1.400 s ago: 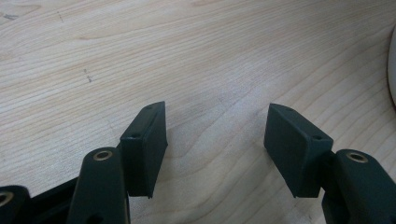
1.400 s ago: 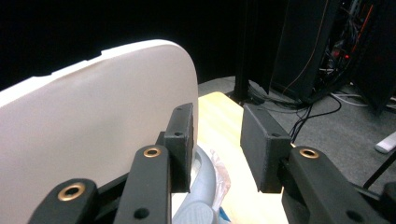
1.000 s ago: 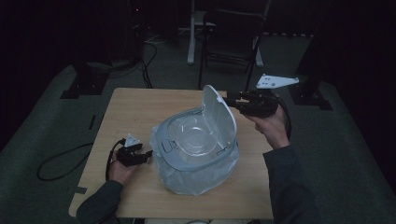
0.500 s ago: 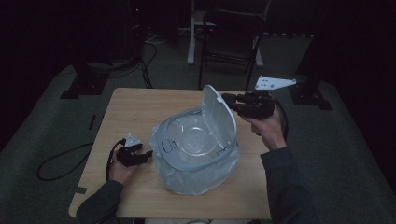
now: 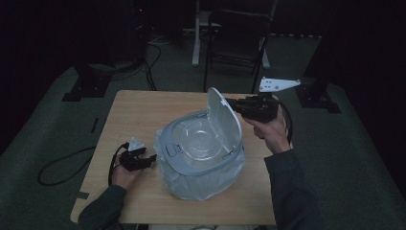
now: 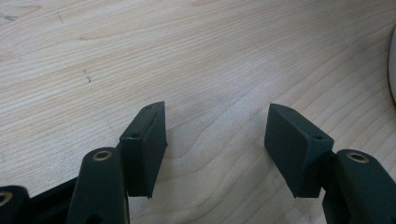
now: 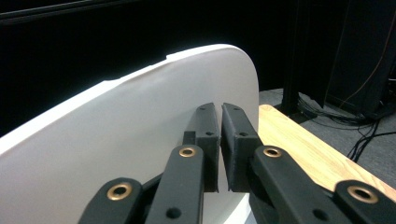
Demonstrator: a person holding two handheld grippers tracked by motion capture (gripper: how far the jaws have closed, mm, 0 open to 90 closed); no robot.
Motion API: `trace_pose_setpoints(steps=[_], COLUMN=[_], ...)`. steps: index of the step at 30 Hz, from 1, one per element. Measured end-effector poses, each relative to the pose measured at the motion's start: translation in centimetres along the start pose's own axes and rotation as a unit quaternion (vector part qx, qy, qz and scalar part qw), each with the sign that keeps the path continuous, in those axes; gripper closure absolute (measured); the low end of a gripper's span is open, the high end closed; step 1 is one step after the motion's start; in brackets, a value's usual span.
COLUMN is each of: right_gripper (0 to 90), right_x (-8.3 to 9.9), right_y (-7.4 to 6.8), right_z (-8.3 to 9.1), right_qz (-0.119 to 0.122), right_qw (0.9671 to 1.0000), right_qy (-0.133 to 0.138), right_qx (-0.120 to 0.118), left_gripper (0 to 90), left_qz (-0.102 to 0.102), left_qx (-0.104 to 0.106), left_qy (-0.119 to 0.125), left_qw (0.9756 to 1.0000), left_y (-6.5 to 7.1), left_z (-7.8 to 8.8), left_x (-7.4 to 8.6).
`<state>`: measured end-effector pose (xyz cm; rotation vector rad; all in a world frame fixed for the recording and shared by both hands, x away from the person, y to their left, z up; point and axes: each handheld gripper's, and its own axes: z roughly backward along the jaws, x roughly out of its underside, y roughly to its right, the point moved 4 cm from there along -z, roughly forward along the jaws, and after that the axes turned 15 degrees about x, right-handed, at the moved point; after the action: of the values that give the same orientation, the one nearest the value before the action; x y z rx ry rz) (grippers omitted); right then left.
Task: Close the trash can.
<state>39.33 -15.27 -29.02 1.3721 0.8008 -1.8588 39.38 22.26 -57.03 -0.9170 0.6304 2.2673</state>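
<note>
1. Right claw (image 5: 235, 103) is held against the outer face of the raised white lid (image 5: 223, 122) of the rice cooker (image 5: 201, 155), near the lid's top edge; its jaws have just been closing and are now pressed together with nothing seen between them.
2. Left claw (image 5: 143, 158) is rested on the bench (image 5: 143, 110) just left of the cooker, jaws spread over bare wood.
3. The cooker, wrapped in a clear plastic bag (image 5: 191, 184), is set near the middle of the bench, with its lid stood upright on the right side.
4. Open wood is left behind the cooker and to its left; less is left toward the bench's near edge.
</note>
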Motion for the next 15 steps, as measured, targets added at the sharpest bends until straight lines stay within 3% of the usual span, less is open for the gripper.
trace_pose_setpoints(steps=[4,9,15], right_gripper=[87.5,87.4,87.8], right_x=[-0.1,-0.1,-0.1], right_y=[-0.3,-1.6,-2.0], right_z=[-0.1,-1.0,-1.6], right_qz=[0.005,0.025,0.027], right_qw=[1.0,0.9994,0.9991], right_qy=[-0.002,-0.018,-0.023], right_qx=[-0.004,-0.018,-0.026], left_gripper=[40.2,40.1,40.0], left_qz=[0.0,0.0,0.001], left_qx=[0.0,0.0,0.0], left_qy=[0.0,0.0,0.0], left_qw=[1.0,1.0,1.0], left_y=[0.0,0.0,0.0], left_z=[0.0,0.0,0.0], left_x=[0.0,0.0,0.0])
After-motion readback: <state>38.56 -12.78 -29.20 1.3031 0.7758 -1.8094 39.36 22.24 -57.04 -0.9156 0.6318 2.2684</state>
